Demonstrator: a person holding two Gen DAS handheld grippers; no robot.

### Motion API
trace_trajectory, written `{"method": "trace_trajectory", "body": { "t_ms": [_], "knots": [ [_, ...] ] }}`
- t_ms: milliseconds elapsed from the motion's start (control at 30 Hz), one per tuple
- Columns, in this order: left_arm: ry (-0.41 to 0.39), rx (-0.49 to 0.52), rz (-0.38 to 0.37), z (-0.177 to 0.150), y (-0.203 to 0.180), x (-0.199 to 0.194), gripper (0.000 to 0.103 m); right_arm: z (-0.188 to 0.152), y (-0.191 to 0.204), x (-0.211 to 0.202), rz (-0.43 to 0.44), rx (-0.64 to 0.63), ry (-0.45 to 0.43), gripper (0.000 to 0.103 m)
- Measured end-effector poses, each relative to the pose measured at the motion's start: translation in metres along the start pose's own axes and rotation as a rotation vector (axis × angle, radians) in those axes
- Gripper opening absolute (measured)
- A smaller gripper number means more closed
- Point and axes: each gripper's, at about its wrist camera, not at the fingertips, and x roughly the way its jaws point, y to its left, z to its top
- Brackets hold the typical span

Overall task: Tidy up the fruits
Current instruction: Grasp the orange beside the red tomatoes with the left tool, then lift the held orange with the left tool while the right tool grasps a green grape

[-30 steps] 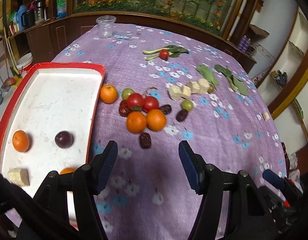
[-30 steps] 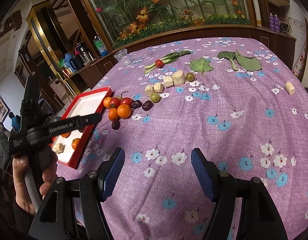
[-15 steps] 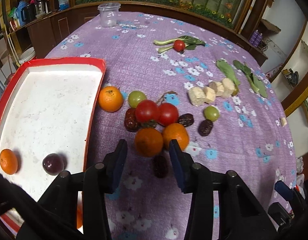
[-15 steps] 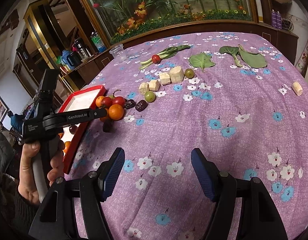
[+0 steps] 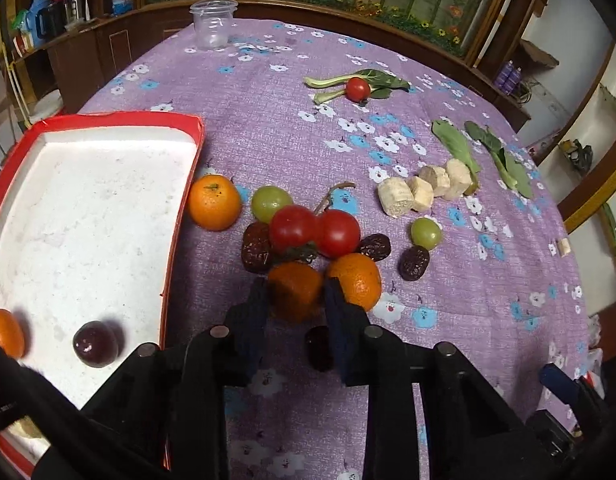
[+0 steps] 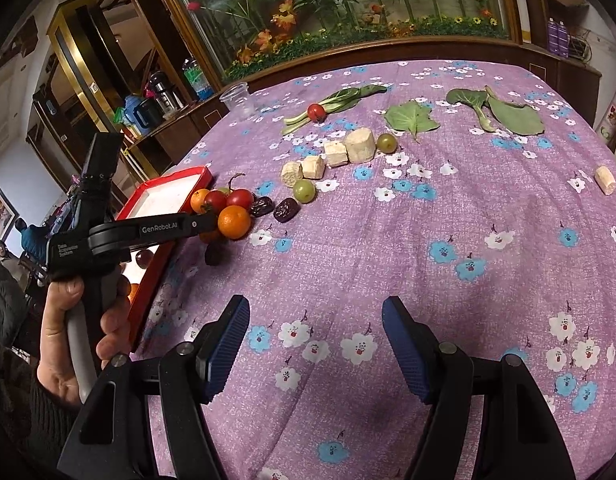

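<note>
A heap of fruit lies on the purple flowered cloth: oranges, two red tomatoes (image 5: 313, 230), green grapes (image 5: 270, 202) and dark dates (image 5: 413, 262). My left gripper (image 5: 295, 282) points down into the heap's near side. Its jaws are closing, and the pads touch both sides of the nearest orange (image 5: 294, 298), which rests on the cloth. A second orange (image 5: 357, 280) sits against the right finger. The red-rimmed white tray (image 5: 180, 220) at the left holds an orange (image 5: 4, 338) and a dark plum (image 5: 96, 344). My right gripper (image 6: 315, 304) hangs open over bare cloth, nothing between its fingers.
Banana pieces (image 5: 423, 190), leafy greens (image 5: 503, 160) and a lone tomato (image 5: 357, 88) lie farther back. A clear plastic cup (image 5: 214, 24) stands at the far edge. One date (image 5: 317, 346) lies under the left gripper. A hand (image 6: 68, 340) holds the left gripper's handle.
The left gripper came forward and down to the fruit heap, and its jaws narrowed from wide open onto the nearest orange. The right gripper barely moved and stayed open.
</note>
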Motion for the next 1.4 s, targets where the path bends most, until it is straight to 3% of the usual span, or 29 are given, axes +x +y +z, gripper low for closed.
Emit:
{"method": "trace_trajectory", "body": {
  "t_ms": [200, 267, 333, 433, 767, 1033, 1400],
  "knots": [
    [-0.012, -0.02, -0.029, 0.001, 0.005, 0.001, 0.027, 0.001, 0.003, -0.001, -0.006, -0.006, -0.002, 0.07],
    [-0.006, -0.023, -0.027, 0.002, 0.007, 0.003, 0.035, 0.002, 0.003, -0.001, -0.005, -0.006, -0.002, 0.071],
    [0.001, -0.032, -0.041, 0.002, 0.01, 0.004, 0.035, 0.002, 0.005, 0.0, -0.005, -0.007, -0.001, 0.071],
    [0.013, -0.044, -0.085, 0.002, 0.012, 0.004, 0.027, 0.002, 0.008, 0.001, -0.006, -0.012, -0.001, 0.07],
    [-0.031, -0.053, -0.104, -0.004, 0.013, -0.012, 0.026, 0.015, 0.016, 0.005, -0.01, -0.029, -0.007, 0.07],
    [-0.082, -0.05, -0.107, -0.011, 0.014, -0.038, 0.026, 0.044, 0.027, 0.018, -0.034, -0.074, -0.018, 0.069],
    [-0.092, -0.062, -0.131, -0.017, 0.023, -0.044, 0.026, 0.097, 0.031, 0.101, -0.059, -0.102, 0.08, 0.044]
  ]
}}
